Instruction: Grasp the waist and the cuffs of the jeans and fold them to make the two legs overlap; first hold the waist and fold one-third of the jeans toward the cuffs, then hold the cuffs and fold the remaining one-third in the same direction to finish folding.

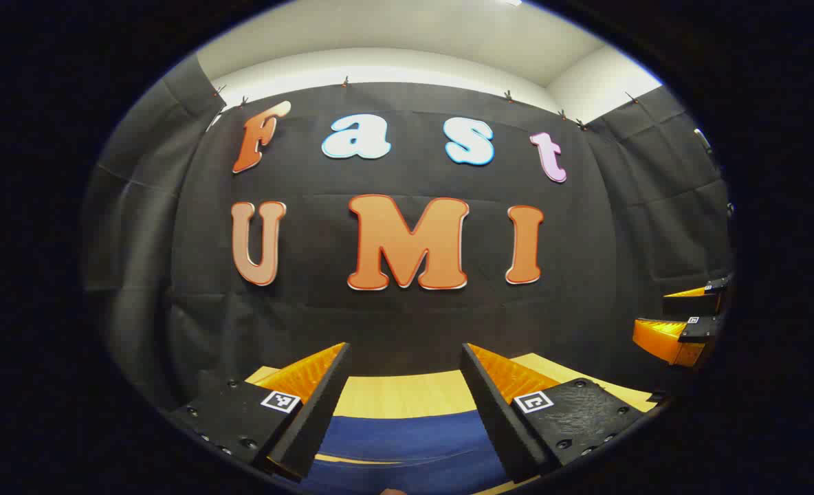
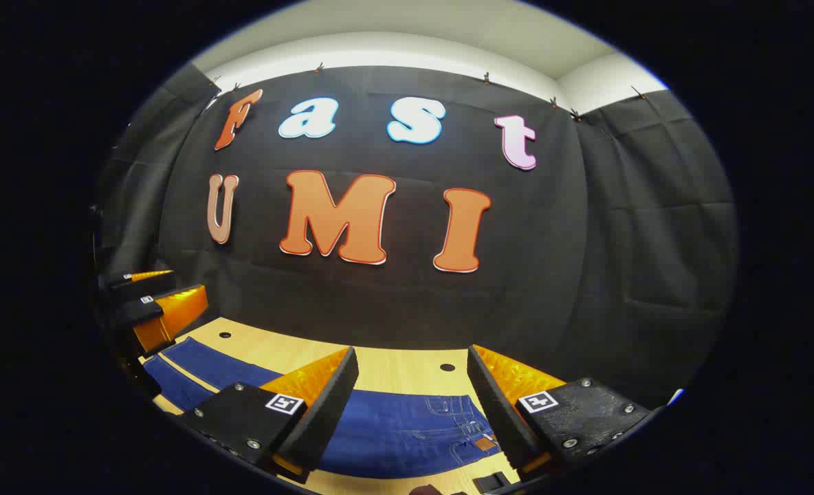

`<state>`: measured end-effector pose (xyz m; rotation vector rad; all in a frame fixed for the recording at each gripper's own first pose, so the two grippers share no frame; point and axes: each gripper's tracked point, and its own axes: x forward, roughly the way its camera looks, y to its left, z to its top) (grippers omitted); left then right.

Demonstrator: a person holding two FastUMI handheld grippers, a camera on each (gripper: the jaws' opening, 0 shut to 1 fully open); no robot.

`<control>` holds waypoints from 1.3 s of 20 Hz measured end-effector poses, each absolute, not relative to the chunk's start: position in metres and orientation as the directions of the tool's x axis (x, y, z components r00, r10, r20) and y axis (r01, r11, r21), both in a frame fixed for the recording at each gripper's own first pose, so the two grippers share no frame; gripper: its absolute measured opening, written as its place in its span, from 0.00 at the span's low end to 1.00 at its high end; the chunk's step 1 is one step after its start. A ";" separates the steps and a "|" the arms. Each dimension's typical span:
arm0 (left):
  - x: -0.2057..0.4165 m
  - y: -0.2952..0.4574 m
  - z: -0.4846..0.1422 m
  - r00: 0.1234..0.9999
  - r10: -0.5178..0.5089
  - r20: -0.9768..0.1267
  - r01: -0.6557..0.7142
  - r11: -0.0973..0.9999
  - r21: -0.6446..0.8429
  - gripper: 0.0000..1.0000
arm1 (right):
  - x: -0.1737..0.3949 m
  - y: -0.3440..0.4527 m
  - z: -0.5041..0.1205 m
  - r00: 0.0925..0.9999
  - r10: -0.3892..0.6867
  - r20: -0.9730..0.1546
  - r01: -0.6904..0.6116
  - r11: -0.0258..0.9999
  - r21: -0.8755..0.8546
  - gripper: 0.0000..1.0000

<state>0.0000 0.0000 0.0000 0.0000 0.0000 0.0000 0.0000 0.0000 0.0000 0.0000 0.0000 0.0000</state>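
Dark blue jeans [image 2: 400,430] lie flat on the wooden table [image 2: 386,364], waist with back pocket and leather patch toward the right, legs running off to the left. In the left gripper view the jeans [image 1: 407,440] show as a blue band under my left gripper [image 1: 403,357], which is open and held above the cloth. My right gripper [image 2: 412,361] is open too, hovering over the waist end. The left gripper [image 2: 152,302] appears at the left edge of the right gripper view, and the right gripper [image 1: 682,320] at the right edge of the left gripper view.
The black cloth wall [image 2: 407,289] stands close behind the table's far edge. Two small round holes [image 2: 447,368] mark the tabletop beyond the jeans. A strip of bare wood [image 1: 400,392] lies between the jeans and the wall.
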 end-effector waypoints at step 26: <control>0.002 0.100 -0.022 0.924 0.384 0.008 -0.381 0.915 0.131 1.00 | 0.079 -0.037 -0.067 0.986 0.125 -0.106 -0.120 0.991 0.058 0.98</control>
